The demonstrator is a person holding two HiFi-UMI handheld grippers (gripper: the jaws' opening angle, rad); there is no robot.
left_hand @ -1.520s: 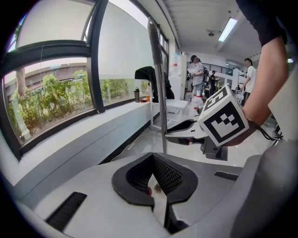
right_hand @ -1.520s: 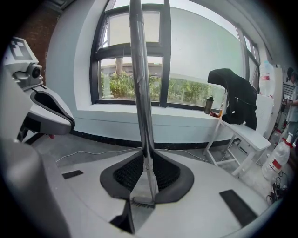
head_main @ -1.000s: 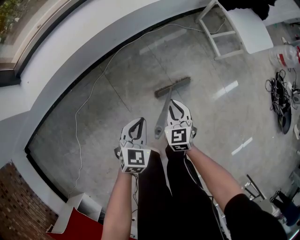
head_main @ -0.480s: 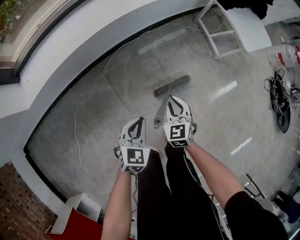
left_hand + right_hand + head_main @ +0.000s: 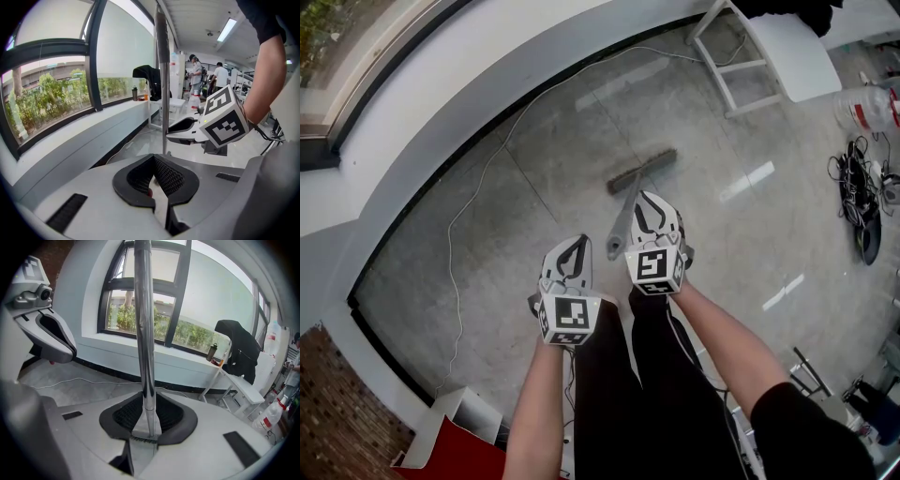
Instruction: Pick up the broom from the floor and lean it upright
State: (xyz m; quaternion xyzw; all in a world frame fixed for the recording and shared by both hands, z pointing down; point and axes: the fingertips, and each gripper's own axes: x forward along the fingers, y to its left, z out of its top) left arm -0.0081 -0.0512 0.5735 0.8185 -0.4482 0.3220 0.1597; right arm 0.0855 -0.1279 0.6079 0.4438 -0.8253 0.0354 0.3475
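Right gripper view: right gripper [image 5: 146, 398] pads sit on both sides of broom [image 5: 143, 333] handle, jaws just been opening a bit. Left gripper [image 5: 153, 161] jaws together, nothing btwn, lower centre of head view. Broom upright mid-frame, bristle head [image 5: 643, 171] on floor [image 5: 516, 225].

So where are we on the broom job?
Done: broom raised, upright, brush end on the floor. In hand: right claw round its handle, jaws have just been opening; left claw shut, empty. Left: it leans on nothing yet, so rest it against something.
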